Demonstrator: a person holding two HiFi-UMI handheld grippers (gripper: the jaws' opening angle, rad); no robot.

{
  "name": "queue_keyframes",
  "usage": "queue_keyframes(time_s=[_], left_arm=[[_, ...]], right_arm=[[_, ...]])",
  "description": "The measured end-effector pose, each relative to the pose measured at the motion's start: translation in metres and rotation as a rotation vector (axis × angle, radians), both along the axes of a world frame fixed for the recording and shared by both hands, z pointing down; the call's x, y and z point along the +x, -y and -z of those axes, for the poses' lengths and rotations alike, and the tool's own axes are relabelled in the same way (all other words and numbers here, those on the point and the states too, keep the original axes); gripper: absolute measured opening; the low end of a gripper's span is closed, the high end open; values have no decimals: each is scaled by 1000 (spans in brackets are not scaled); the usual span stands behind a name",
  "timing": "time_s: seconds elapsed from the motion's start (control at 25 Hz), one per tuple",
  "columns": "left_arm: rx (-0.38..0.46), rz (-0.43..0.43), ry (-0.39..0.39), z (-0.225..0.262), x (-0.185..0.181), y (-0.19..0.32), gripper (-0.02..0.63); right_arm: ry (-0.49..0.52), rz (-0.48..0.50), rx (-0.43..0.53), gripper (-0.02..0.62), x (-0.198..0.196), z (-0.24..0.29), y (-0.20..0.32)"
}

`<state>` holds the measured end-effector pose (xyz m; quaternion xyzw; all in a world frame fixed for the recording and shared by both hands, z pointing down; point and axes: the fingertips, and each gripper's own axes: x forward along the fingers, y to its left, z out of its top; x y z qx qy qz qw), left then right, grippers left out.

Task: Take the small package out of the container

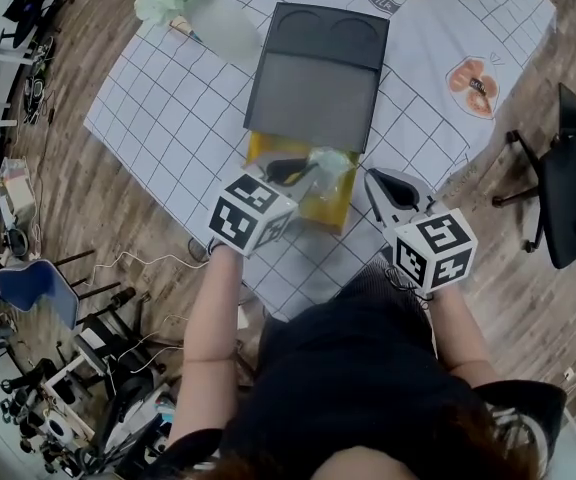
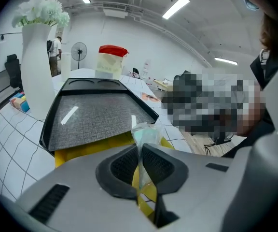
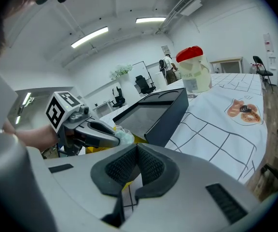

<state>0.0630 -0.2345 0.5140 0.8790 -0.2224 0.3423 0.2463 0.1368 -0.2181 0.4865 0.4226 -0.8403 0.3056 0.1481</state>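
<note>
Clear small package (image 2: 146,133) pinched in left claw (image 2: 140,151) over yellow container (image 2: 81,149); right claw (image 3: 136,148) at 3 o'clock, closed, empty

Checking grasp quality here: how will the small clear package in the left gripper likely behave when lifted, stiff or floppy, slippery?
Probably floppy: the small package is thin, crinkled clear film, flattened where the left gripper pinches it. Likely light, since it stands upright from that one pinch over the yellow container. The glossy film may slip between the fingers.
</note>
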Motion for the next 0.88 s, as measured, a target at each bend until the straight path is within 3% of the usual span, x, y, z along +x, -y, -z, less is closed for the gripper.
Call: queue_keyframes(time_s=[0.4, 0.88], left_arm=[[143, 159, -164, 51, -33, -5, 48], [306, 360, -276, 113, -95, -27, 46]], right_arm=[[-24, 34, 45, 15, -26, 19, -20], [-65, 83, 127, 15, -64, 53, -38]])
